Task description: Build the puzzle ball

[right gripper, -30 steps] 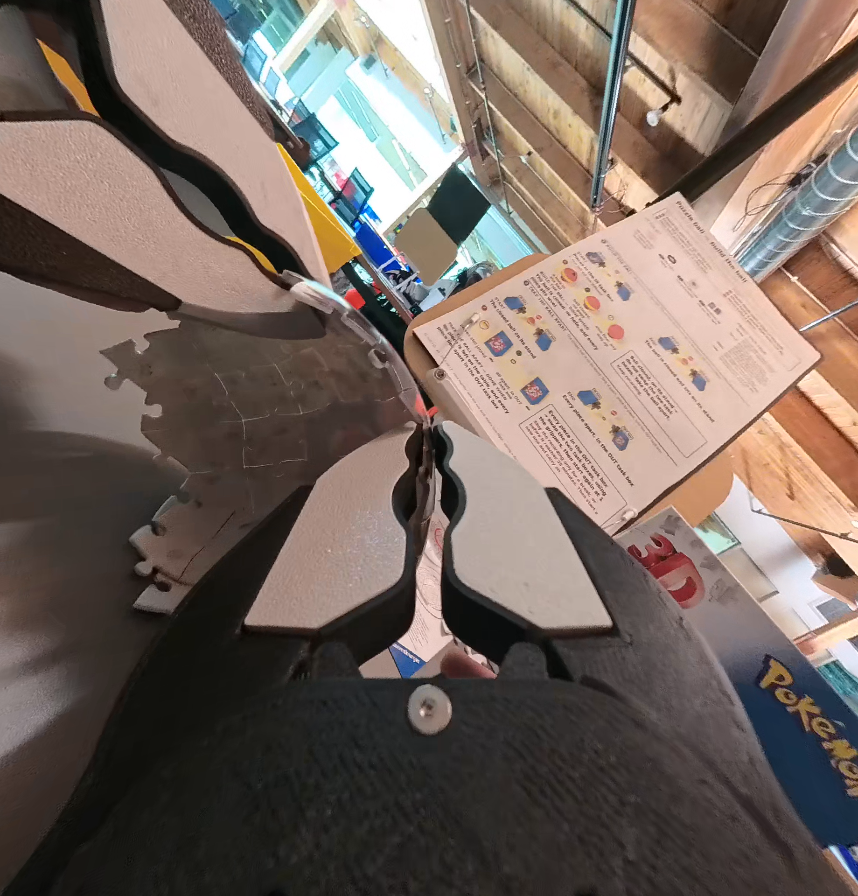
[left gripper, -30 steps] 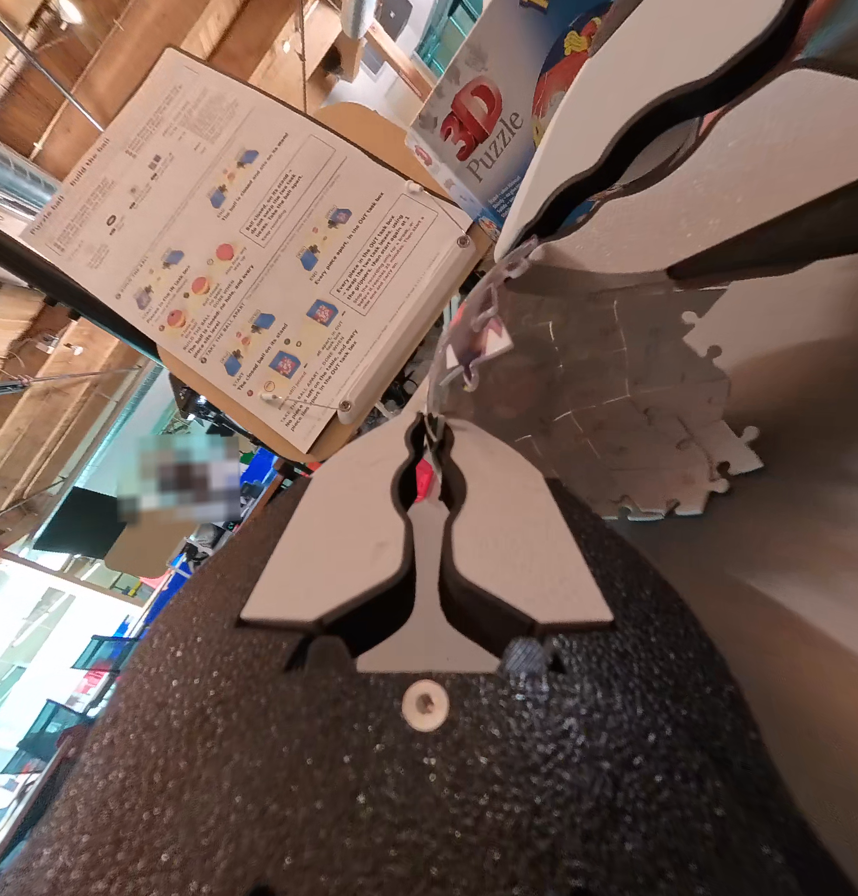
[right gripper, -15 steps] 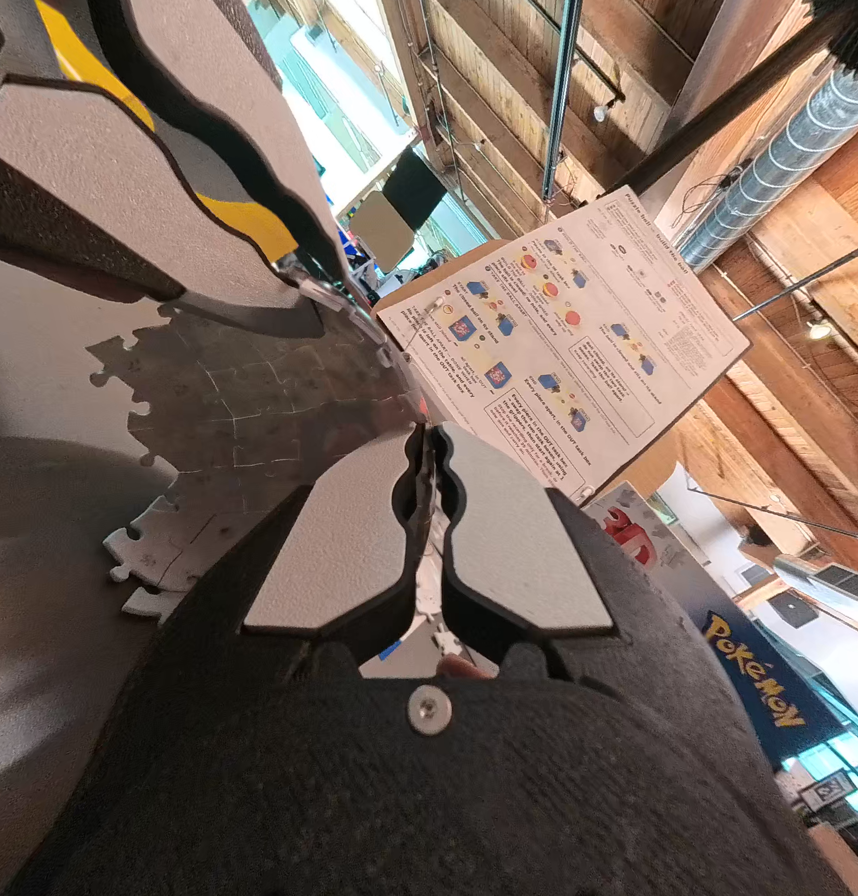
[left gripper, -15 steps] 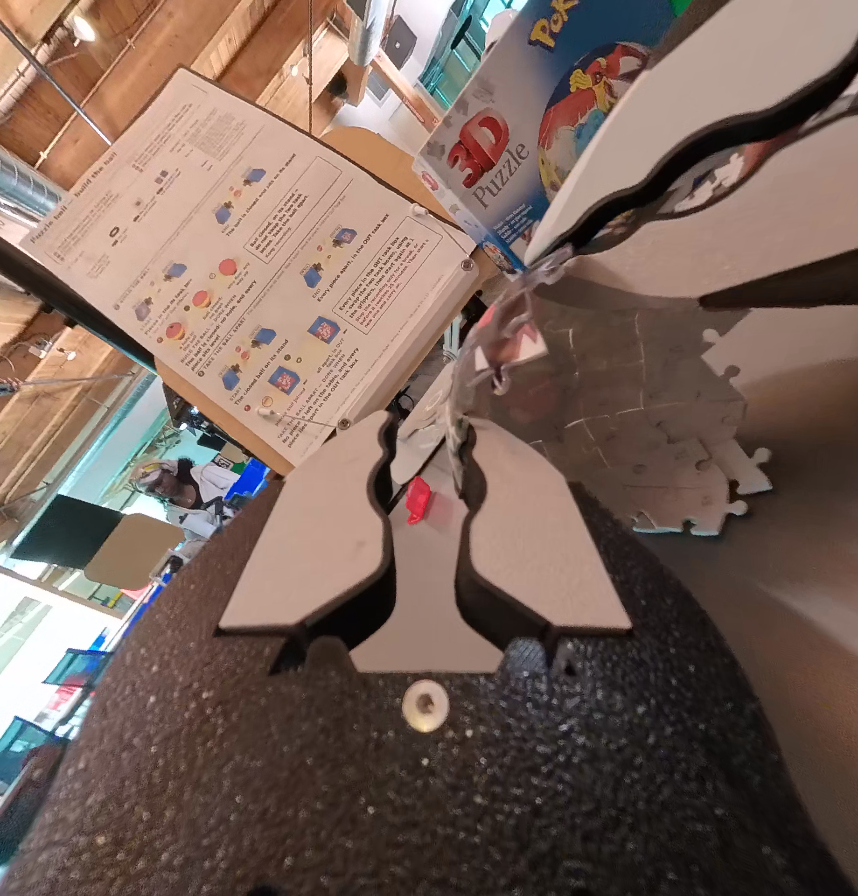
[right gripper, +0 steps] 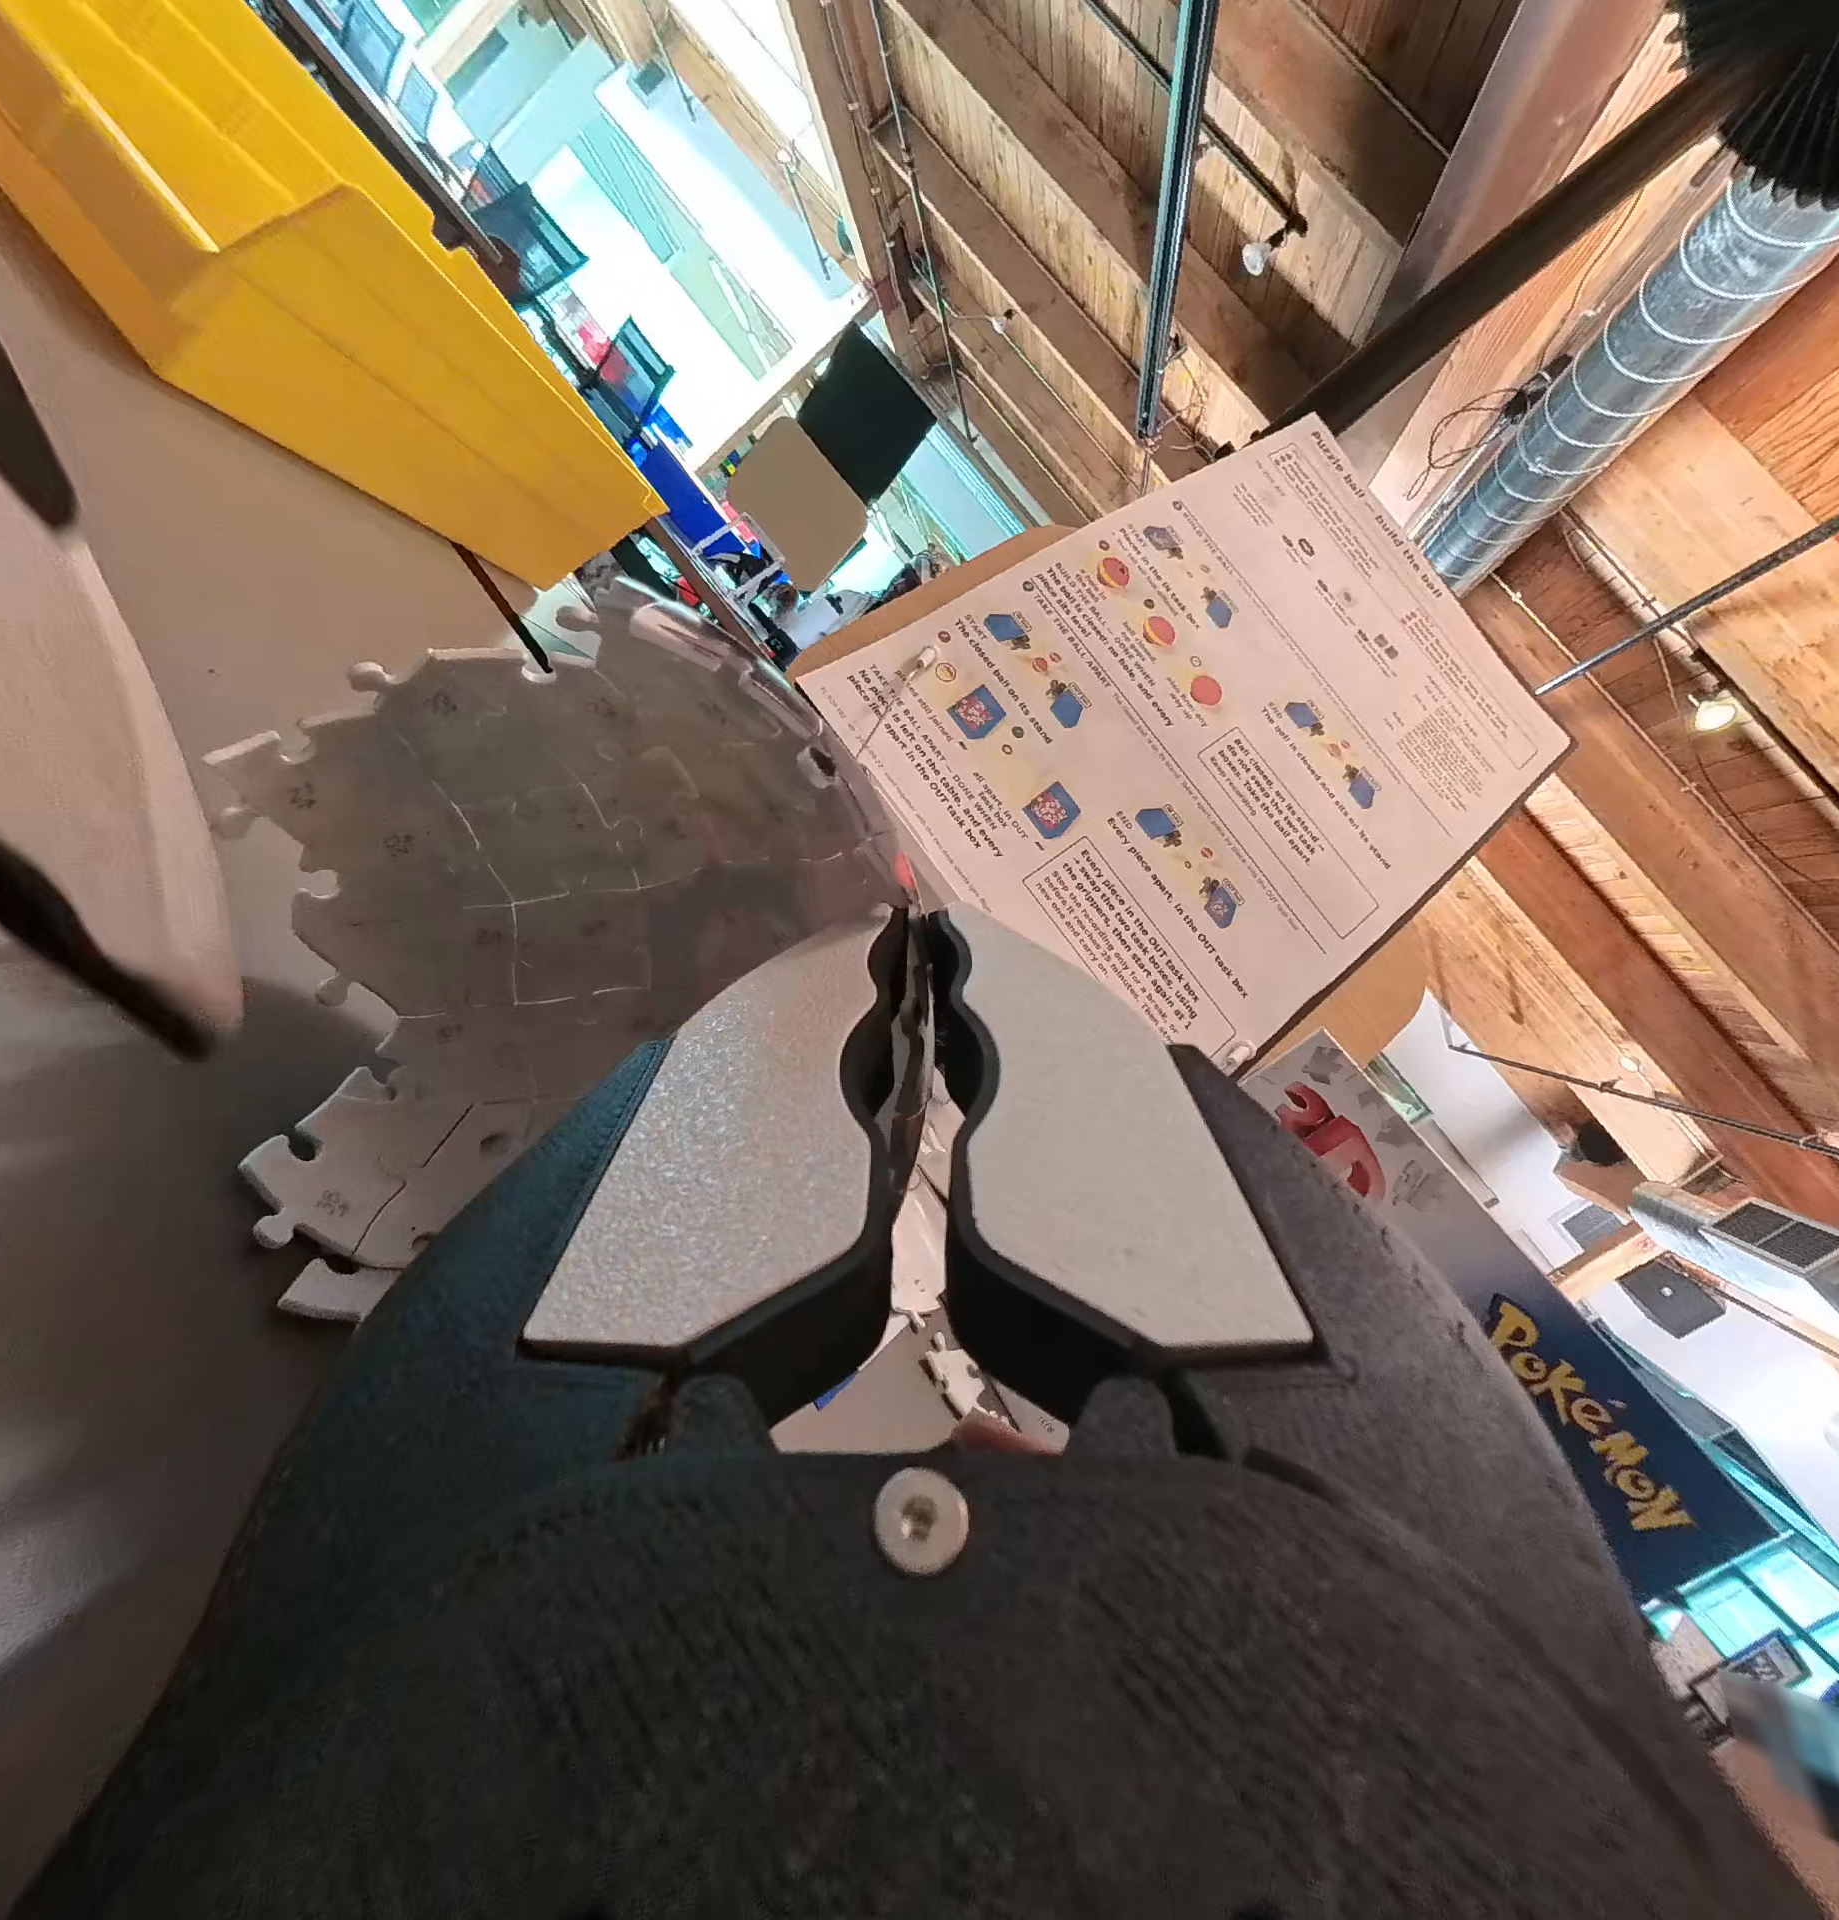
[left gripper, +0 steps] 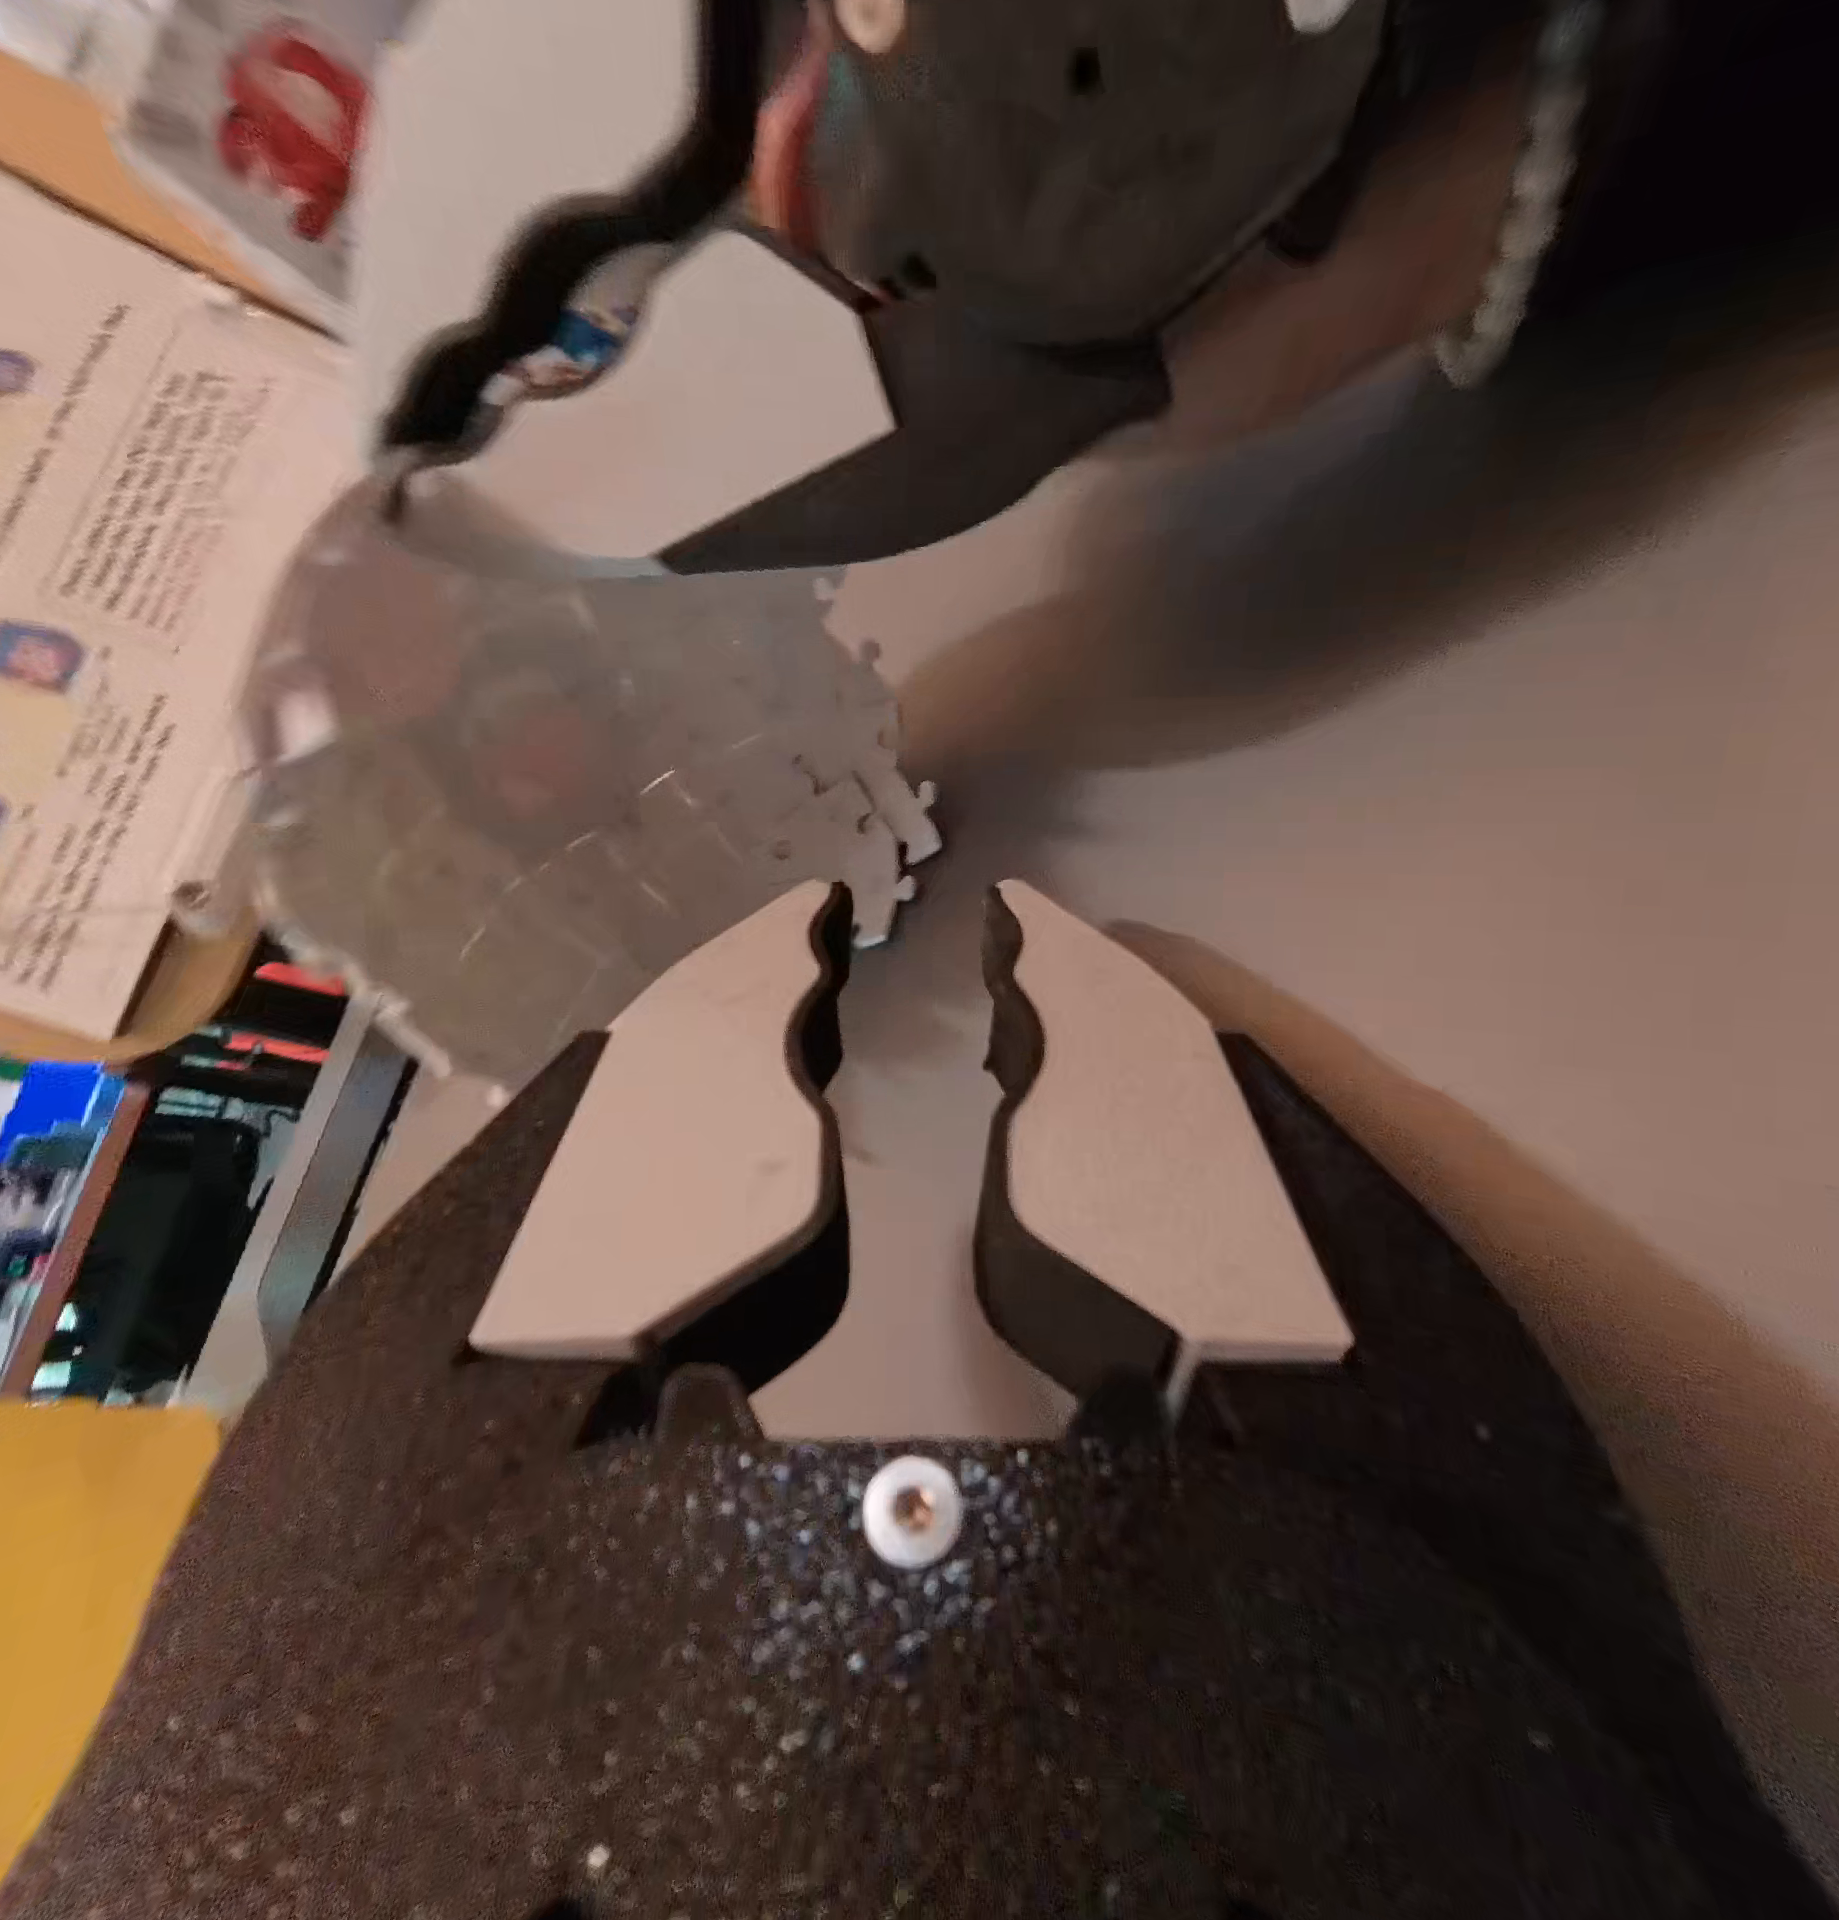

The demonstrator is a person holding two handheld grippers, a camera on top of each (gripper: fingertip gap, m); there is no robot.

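Holding the half-built puzzle ball (right gripper: 541, 862), a curved grey shell of joined pieces, up in the air over the table (left gripper: 1466, 831).

The right gripper (right gripper: 920, 925) is clamped on its rim, tilted up toward the instruction sheet (right gripper: 1206, 769). The left gripper (left gripper: 920, 899), fingers apart and empty, sits just beside the jagged lower edge. I'd steady the shell there before adding any piece; the thin rim could flex or pop.

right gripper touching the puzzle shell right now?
Touching. The right wrist view shows the right gripper with its jaws closed on the rim of the puzzle shell, the edge pinched between the two fingers with no gap.
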